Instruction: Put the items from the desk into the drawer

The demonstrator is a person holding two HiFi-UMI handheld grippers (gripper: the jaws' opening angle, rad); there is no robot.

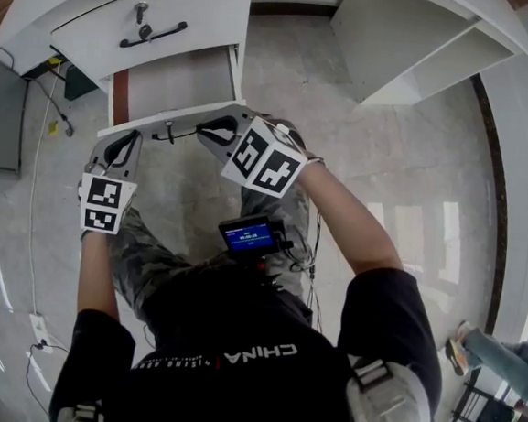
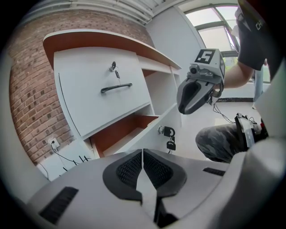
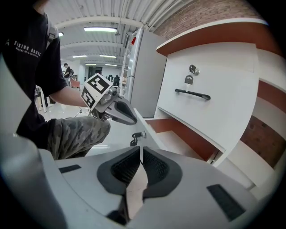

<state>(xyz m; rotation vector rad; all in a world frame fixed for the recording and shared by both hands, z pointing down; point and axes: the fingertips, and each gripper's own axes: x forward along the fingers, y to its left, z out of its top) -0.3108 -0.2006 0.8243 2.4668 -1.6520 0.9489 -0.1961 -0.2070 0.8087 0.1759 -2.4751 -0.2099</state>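
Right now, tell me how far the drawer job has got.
Done: the lower drawer is pulled open. In hand: nothing; the left gripper and right gripper are both shut and empty, near its front. Left: everything, it seems. The drawer's visible floor is bare, and no desk items show in any view.
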